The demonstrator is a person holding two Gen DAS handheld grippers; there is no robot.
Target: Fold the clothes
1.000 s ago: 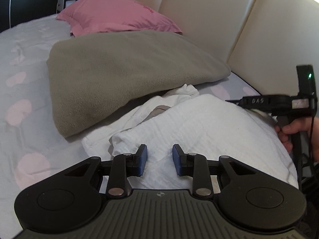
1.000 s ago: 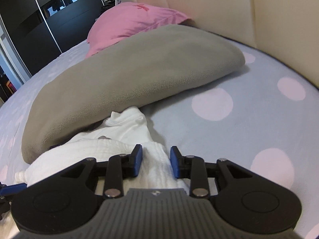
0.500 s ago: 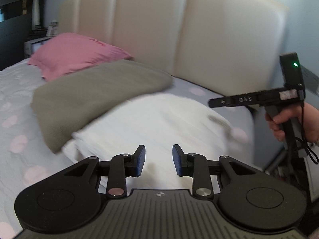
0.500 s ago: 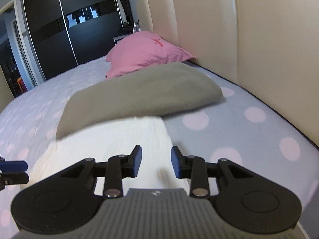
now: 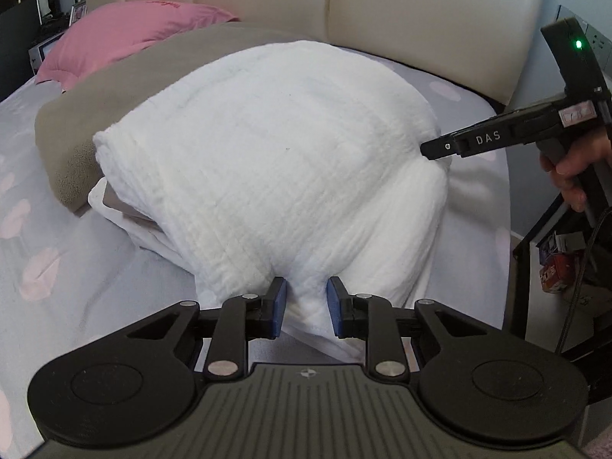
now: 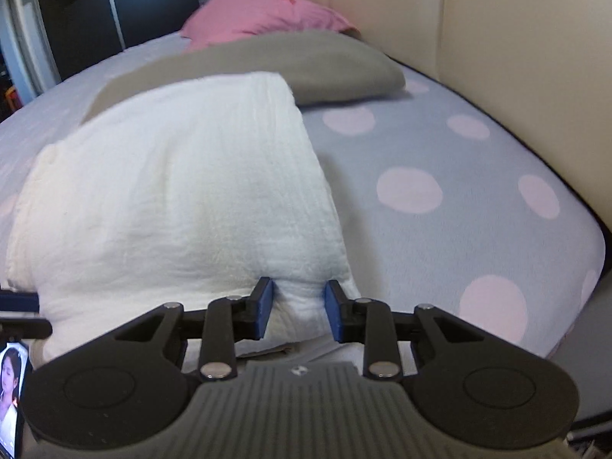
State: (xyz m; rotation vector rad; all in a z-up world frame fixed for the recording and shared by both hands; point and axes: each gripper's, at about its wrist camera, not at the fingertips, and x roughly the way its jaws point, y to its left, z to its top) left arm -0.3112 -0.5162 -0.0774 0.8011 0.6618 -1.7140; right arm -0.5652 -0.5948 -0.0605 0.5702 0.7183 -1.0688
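Where the left wrist view looks along the bed, the left gripper [image 5: 304, 308] stands with its blue pads [image 5: 276, 306] set narrowly apart, a fold of the white garment [image 5: 267, 160] between them. That garment lies bulged on the dotted sheet [image 5: 114, 275], against a grey blanket [image 5: 76, 114] before a pink pillow [image 5: 126, 30]. Seen from the right wrist, the right gripper [image 6: 298, 310] likewise keeps its pads [image 6: 264, 308] narrow around the garment's near edge [image 6: 298, 302].
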